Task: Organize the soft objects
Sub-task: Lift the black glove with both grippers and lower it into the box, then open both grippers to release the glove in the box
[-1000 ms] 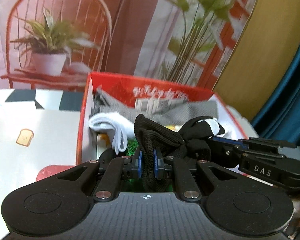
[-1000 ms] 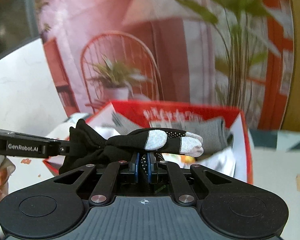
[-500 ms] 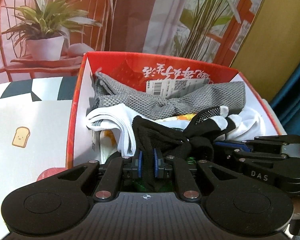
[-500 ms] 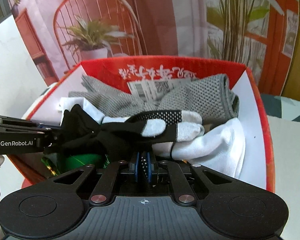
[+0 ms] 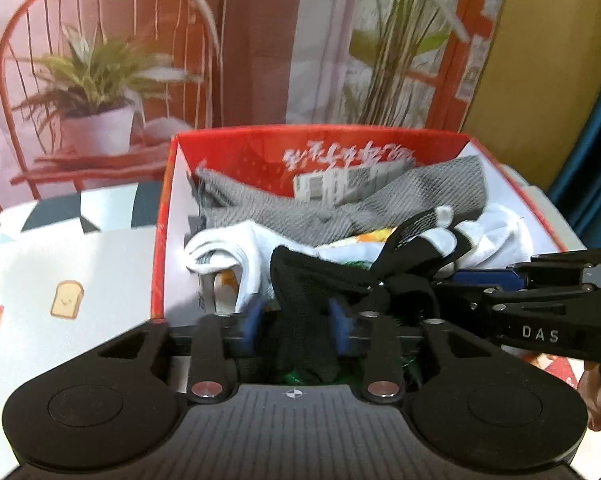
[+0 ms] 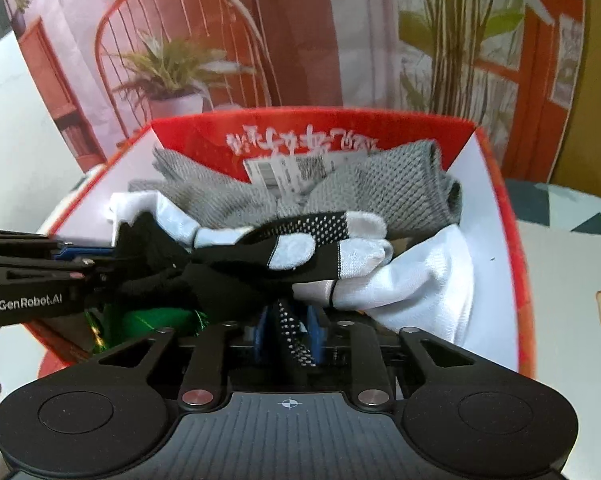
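Note:
A black glove with white fingertips lies over the front of the red box, on other soft items. It also shows in the left wrist view. My left gripper is open, its blue pads apart either side of the glove's black cuff. My right gripper is open too, with the dotted black part of the glove loose between its pads. The left gripper also shows in the right wrist view, and the right gripper in the left wrist view.
The red box holds grey mesh cloth, white socks and something green at the front. It stands on a patterned tablecloth. A printed backdrop with a chair and plants stands behind.
Both grippers lowered the glove into the box, then opened. The pads were shut on the glove before and now stand apart.

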{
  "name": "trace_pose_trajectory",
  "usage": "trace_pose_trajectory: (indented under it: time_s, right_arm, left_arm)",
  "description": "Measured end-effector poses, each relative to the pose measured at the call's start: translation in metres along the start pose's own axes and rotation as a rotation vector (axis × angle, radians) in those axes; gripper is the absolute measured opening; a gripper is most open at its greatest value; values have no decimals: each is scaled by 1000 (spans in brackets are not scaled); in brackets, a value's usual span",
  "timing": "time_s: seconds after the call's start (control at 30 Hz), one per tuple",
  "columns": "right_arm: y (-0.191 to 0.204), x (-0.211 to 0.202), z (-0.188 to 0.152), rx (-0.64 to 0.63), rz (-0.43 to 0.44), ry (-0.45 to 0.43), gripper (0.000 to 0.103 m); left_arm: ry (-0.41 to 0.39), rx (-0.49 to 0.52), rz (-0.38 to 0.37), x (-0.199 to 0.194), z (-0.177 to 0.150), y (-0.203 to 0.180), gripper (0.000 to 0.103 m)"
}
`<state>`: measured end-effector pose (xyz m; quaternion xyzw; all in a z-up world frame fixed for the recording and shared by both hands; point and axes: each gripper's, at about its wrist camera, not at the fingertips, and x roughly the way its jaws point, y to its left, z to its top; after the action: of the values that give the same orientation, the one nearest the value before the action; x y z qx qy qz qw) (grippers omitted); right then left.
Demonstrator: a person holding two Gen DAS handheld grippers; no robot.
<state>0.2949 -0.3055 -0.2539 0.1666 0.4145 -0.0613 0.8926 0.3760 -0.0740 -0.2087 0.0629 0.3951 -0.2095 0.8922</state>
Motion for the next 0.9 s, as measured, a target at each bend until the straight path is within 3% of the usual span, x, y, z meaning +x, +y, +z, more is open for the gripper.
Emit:
trace_pose_trajectory:
  time_s: [0.03, 0.13, 0.2, 0.5, 0.9]
  right_arm:
    - [0, -5, 0, 4, 2, -13, 24]
    - [-1, -20, 0, 7, -12, -52, 42]
    - [-3, -30, 0, 5, -25, -74, 54]
    - [-8, -72, -1, 36, -55, -181, 101]
    - [25, -128, -9, -52, -99, -263, 103]
  left_arm:
    - [-13, 4, 2, -5, 0, -1, 55]
    - [-61, 20, -1, -21, -1, -5, 73]
    - [-85, 25, 0, -32, -1, -7, 94]
    - [-202, 6, 106, -75, -5, -16, 103]
    - [-250, -66, 192, -139, -14, -23, 103]
